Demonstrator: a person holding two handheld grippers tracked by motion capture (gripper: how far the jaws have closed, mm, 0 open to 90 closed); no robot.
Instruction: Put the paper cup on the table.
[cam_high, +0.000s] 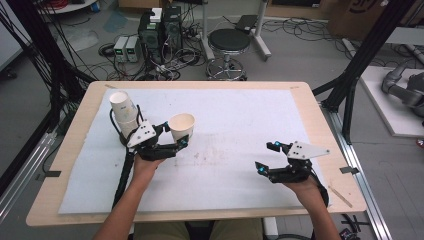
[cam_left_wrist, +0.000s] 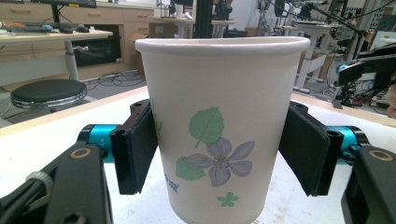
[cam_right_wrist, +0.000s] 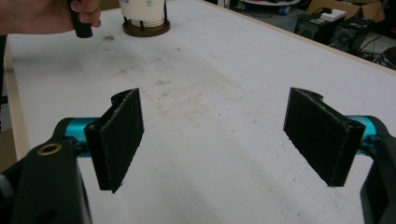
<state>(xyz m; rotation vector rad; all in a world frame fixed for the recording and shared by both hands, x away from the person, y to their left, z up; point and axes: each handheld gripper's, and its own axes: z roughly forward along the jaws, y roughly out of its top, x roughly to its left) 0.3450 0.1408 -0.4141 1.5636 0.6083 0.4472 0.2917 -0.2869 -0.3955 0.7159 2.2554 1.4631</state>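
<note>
The cup sits upright between the left gripper pads, which are clamped on its sides about halfway up. It's a white paper one with a green leaf and a purple flower printed on it. From the high view it's over the left-middle part of the white mat, just right of the cup stack standing in its dark holder. I can't tell from the pictures if the bottom touches the mat or hangs a bit above it.

The right gripper is well apart from all that, over the right side of the mat, jaws spread wide with nothing between them, just stained mat under the pads.
</note>
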